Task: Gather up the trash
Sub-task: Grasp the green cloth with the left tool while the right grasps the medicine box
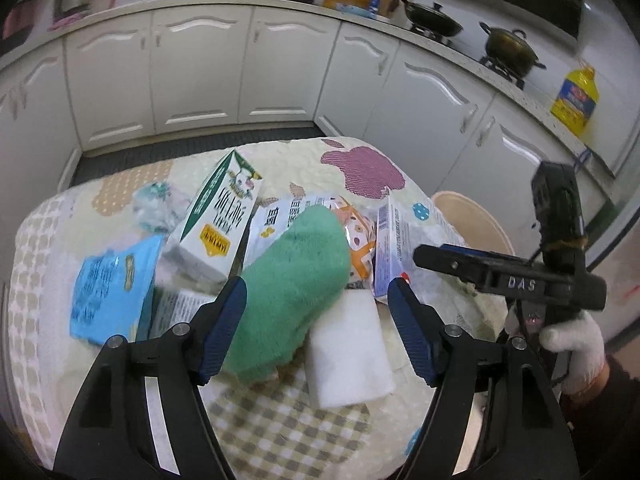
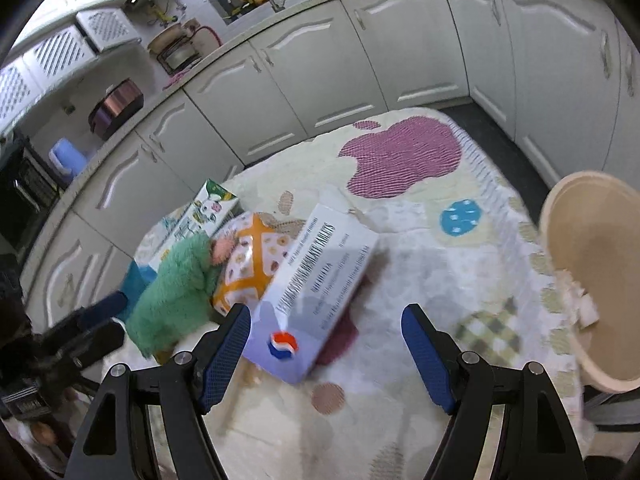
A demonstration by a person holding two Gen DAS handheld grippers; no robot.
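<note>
Trash lies on a quilted table: a green-and-white carton (image 1: 216, 220), a blue packet (image 1: 108, 284), an orange snack bag (image 2: 248, 260), a lavender tablet box (image 2: 316, 284) and a white paper pad (image 1: 346, 350). A green fluffy cloth (image 1: 292, 280) lies among them. My left gripper (image 1: 316, 320) is open, its jaws either side of the green cloth and the pad. My right gripper (image 2: 326, 344) is open above the lavender box's near end, and shows in the left wrist view (image 1: 440, 260). A beige bin (image 2: 592, 280) stands at the table's right edge.
White kitchen cabinets (image 1: 200, 72) wrap around the table on the far and right sides. Pots (image 1: 510, 48) and a yellow oil bottle (image 1: 576, 96) stand on the counter. A dark floor strip (image 1: 180, 148) runs between table and cabinets. A crumpled wrapper (image 1: 156, 208) lies beside the carton.
</note>
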